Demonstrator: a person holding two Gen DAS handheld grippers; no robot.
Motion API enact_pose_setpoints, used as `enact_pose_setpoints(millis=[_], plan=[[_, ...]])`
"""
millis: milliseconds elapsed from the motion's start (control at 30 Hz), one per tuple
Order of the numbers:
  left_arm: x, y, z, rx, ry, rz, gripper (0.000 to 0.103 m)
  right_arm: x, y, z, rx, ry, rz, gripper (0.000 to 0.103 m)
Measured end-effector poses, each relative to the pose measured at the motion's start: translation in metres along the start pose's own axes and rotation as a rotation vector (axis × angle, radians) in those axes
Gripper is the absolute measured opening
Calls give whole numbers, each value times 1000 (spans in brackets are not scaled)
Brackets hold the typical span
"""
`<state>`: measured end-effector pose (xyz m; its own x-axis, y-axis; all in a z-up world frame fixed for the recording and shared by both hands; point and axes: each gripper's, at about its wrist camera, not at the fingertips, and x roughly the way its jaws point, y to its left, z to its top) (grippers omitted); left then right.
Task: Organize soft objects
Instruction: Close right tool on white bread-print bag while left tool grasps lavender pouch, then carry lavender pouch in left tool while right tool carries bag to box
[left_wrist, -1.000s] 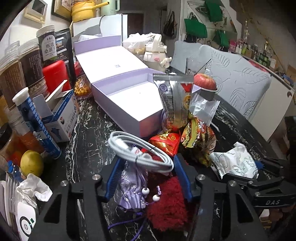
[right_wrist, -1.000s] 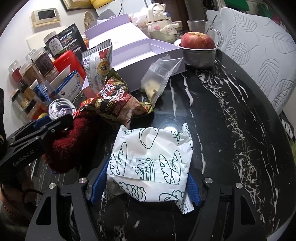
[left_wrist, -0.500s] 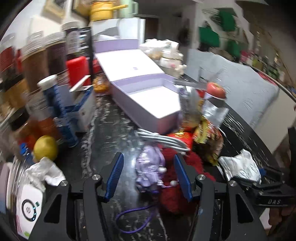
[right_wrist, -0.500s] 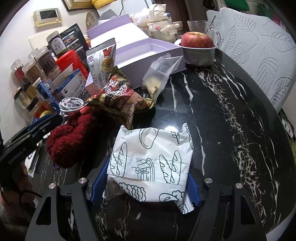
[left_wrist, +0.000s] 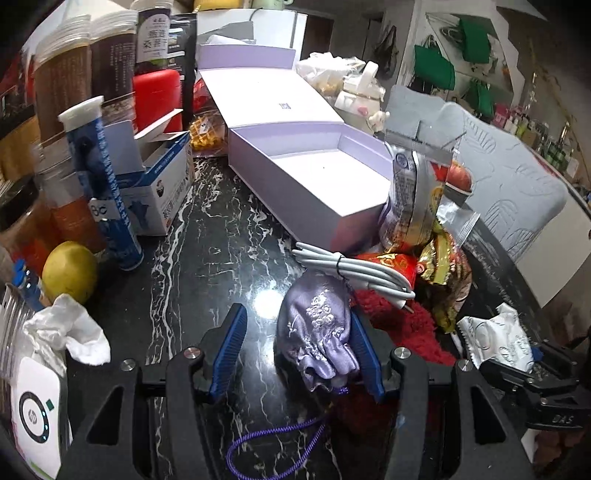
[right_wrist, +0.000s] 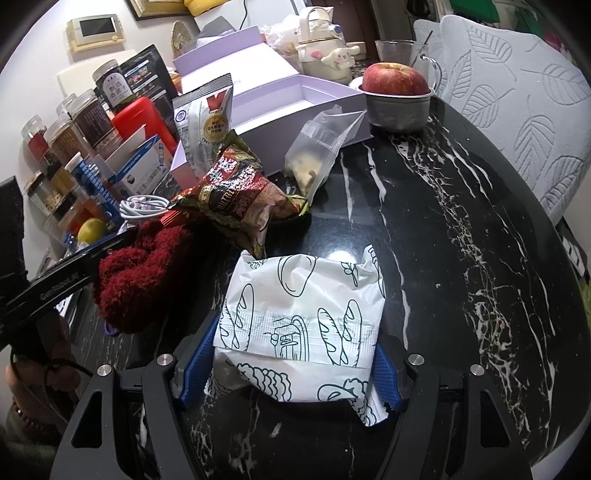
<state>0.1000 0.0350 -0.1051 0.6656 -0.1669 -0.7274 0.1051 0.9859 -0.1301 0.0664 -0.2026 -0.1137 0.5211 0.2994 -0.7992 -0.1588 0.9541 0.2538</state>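
My left gripper is open. A lilac satin pouch lies on the black marble table between its fingers, against the right one, its purple cord trailing toward me. A red fuzzy item lies right of the pouch and shows in the right wrist view. A coiled white cable rests over both. My right gripper is shut on a white bread bag printed with loaves. An open lilac box stands beyond.
Snack bags and a clear zip bag lie by the box. An apple in a metal cup stands behind. Jars, a blue tube, a carton, a lemon and tissue crowd the left.
My left gripper has swung left and let the cable down; the cable now rests on the table over the pouch and red item. The right gripper has stayed still with the bread bag.
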Motion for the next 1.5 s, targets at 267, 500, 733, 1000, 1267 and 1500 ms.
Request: enact_pose_setpoints(millis=[267, 500, 733, 1000, 1267, 1500], plan=[[23, 6, 2, -31, 65, -73, 56, 4, 2, 3, -14, 5, -8, 73], [28, 7, 3, -54, 71, -111, 46, 4, 5, 2, -24, 3, -17, 74], [4, 5, 0, -52, 58, -116, 41, -2, 6, -3, -33, -20, -14, 68], [-25, 3, -9, -46, 39, -92, 41, -17, 8, -14, -30, -46, 5, 66], [-56, -3, -15, -35, 7, -108, 41, -33, 11, -26, -35, -68, 27, 66], [-86, -10, -19, -13, -44, -107, 40, -48, 16, -33, -46, -98, 38, 66]])
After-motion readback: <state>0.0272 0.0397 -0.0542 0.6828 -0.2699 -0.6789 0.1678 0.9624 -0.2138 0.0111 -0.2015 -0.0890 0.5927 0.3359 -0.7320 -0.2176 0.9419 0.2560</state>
